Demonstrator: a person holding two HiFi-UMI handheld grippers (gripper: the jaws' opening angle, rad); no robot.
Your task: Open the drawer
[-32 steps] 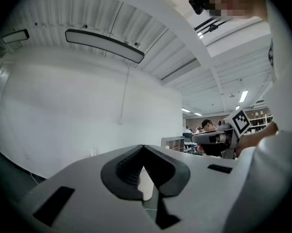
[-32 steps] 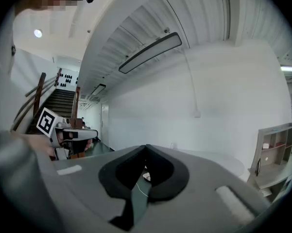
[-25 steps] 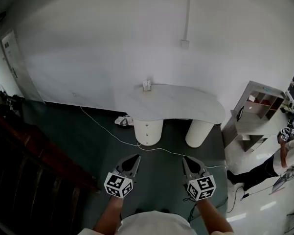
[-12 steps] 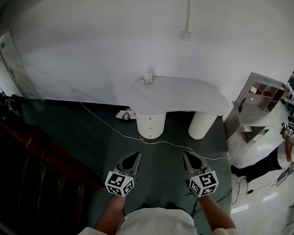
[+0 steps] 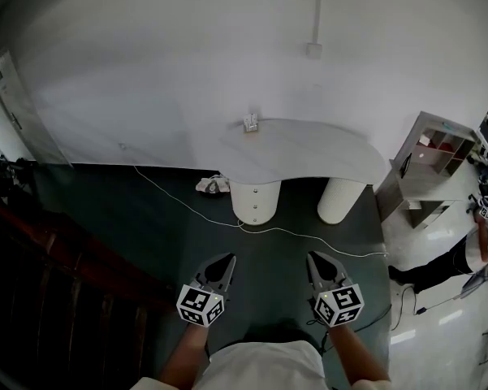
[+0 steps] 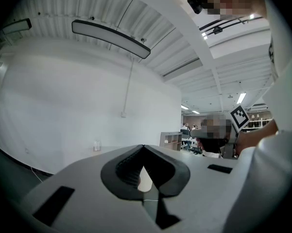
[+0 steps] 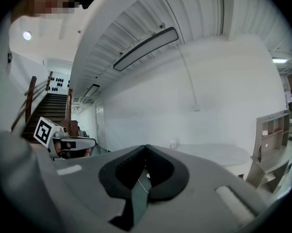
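A white curved desk [image 5: 308,154] stands against the far wall on two round pedestals. The left pedestal [image 5: 254,201] carries the drawers, marked by small dark knobs down its front. My left gripper [image 5: 226,259] and right gripper [image 5: 315,258] hang side by side over the dark green floor, well short of the desk. Both are shut with nothing between the jaws. In the left gripper view the left gripper [image 6: 144,147] has its tips together, with the pedestal [image 6: 145,179] showing through the gap behind them. The right gripper [image 7: 146,147] points toward the desk top [image 7: 214,152].
A white cable [image 5: 308,241] runs across the floor ahead of the pedestals. A crumpled object [image 5: 213,185] lies left of the drawer pedestal. A dark stair railing [image 5: 65,258] borders the left. A grey shelf unit [image 5: 438,154] and a person [image 5: 463,257] are at the right.
The desk and pedestals have shifted a little to the right in the head view, and the grippers sit slightly lower in frame. Both grippers stay shut and side by side.
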